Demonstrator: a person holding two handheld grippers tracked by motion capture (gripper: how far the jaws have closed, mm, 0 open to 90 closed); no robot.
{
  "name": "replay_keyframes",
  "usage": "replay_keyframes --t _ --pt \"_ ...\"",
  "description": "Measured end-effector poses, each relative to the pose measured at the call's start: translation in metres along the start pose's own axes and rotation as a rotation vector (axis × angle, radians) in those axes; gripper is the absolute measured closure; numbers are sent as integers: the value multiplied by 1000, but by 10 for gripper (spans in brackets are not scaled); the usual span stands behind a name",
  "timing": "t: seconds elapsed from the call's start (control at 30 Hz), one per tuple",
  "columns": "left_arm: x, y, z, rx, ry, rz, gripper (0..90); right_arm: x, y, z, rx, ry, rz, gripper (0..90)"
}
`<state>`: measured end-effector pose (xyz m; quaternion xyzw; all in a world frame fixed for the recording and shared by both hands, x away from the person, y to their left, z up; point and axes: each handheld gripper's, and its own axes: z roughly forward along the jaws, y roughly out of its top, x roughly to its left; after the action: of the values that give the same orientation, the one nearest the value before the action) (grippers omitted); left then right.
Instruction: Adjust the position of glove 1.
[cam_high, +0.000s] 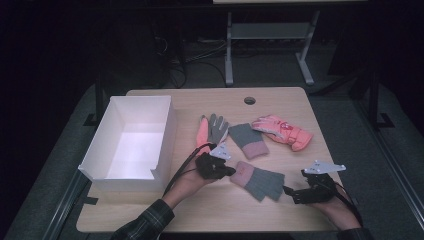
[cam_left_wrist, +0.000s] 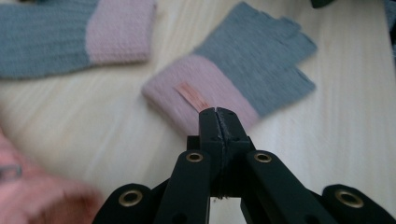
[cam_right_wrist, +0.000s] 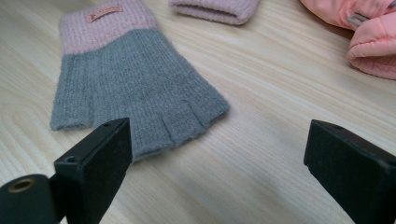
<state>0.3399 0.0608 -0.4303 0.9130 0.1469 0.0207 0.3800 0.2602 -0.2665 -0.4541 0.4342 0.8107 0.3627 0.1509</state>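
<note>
Grey-and-pink knitted fingerless glove (cam_left_wrist: 229, 79) lies flat near the white box (cam_high: 165, 135); my left gripper (cam_left_wrist: 215, 114) has clenched on its pink cuff edge, my right gripper (cam_right_wrist: 217, 154) gapes, released, beside its fingers.

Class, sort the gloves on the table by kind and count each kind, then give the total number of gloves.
Grey and pink knitted fingerless gloves: 2, one nearer the person, one farther back.
Pink padded gloves: 1.
Pink gloves with a grey palm: 1.
Total: 4 gloves.
</note>
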Motion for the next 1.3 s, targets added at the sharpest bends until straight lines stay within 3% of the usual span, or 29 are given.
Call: replay_keyframes --t 0.5,0.63,0.83,1.3 --pt "22 29 39 12 3 -16 897 -2 -2 0 1 -2 3 74" --pt "23 28 52 64 4 -24 897 -3 -2 0 4 -3 7 74" --pt "20 25 47 97 5 -24 897 -3 -3 -1 0 -3 7 74" --pt "6 0 18 140 -3 -61 898 -4 -4 -2 3 -6 5 74"
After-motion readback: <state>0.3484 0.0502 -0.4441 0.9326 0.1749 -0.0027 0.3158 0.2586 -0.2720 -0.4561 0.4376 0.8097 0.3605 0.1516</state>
